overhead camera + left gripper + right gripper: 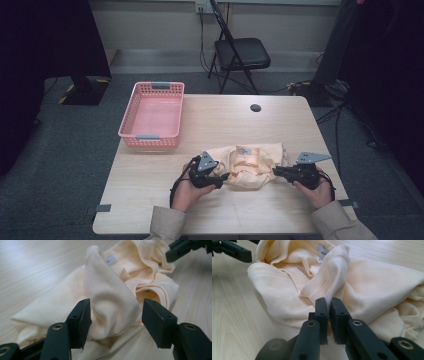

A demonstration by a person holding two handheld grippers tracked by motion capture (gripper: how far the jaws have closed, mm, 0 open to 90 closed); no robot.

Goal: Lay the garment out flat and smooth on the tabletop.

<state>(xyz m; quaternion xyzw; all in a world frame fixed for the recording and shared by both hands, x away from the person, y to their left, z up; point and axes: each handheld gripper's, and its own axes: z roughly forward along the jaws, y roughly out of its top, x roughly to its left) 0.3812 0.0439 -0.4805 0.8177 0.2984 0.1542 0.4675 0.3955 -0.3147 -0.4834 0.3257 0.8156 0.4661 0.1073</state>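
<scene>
A crumpled cream-yellow garment (pixel 252 165) with a white neck label lies on the wooden table (pixel 150 185) near its front edge. At its left end my left gripper (pixel 222 177) stands open; in the left gripper view a raised fold of the garment (pixel 107 295) sits between the jaws of the left gripper (pixel 115 315), with a gap at the right jaw. At its right end my right gripper (pixel 276 171) pinches the cloth. In the right gripper view, the right gripper (pixel 329 302) is shut on a thin fold of the garment (pixel 372 285).
A pink plastic basket (pixel 127 117) stands at the table's far left, nothing inside it. A small black round cap (pixel 255 107) sits in the tabletop near the far edge. A black folding chair (pixel 240 52) stands beyond the table.
</scene>
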